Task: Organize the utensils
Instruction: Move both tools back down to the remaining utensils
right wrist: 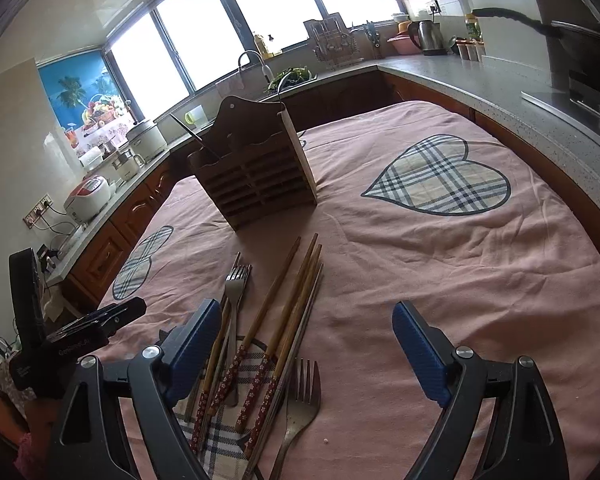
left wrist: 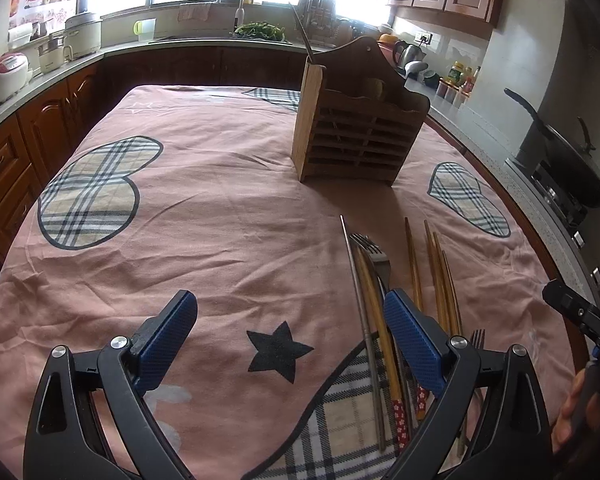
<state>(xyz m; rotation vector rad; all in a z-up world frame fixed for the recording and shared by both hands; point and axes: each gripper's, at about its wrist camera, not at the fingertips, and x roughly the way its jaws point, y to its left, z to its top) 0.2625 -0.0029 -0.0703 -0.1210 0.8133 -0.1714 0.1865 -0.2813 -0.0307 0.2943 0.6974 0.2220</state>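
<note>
A wooden utensil holder (left wrist: 358,132) stands upright on the pink tablecloth, with one dark utensil sticking out of it; it also shows in the right wrist view (right wrist: 256,172). Several wooden chopsticks (right wrist: 278,316) and metal forks (right wrist: 300,400) lie loose on the cloth in front of it. In the left wrist view the chopsticks (left wrist: 440,280) and a fork (left wrist: 370,252) lie by the right finger. My left gripper (left wrist: 290,336) is open and empty, left of the pile. My right gripper (right wrist: 306,344) is open and empty, low over the pile.
The pink tablecloth (right wrist: 460,264) with plaid hearts covers the table. Kitchen counters with a rice cooker (left wrist: 4,76), pots, a sink, a kettle (right wrist: 430,38) and a stove with a black pan (left wrist: 568,152) surround it. The other gripper shows at the right edge (left wrist: 580,312).
</note>
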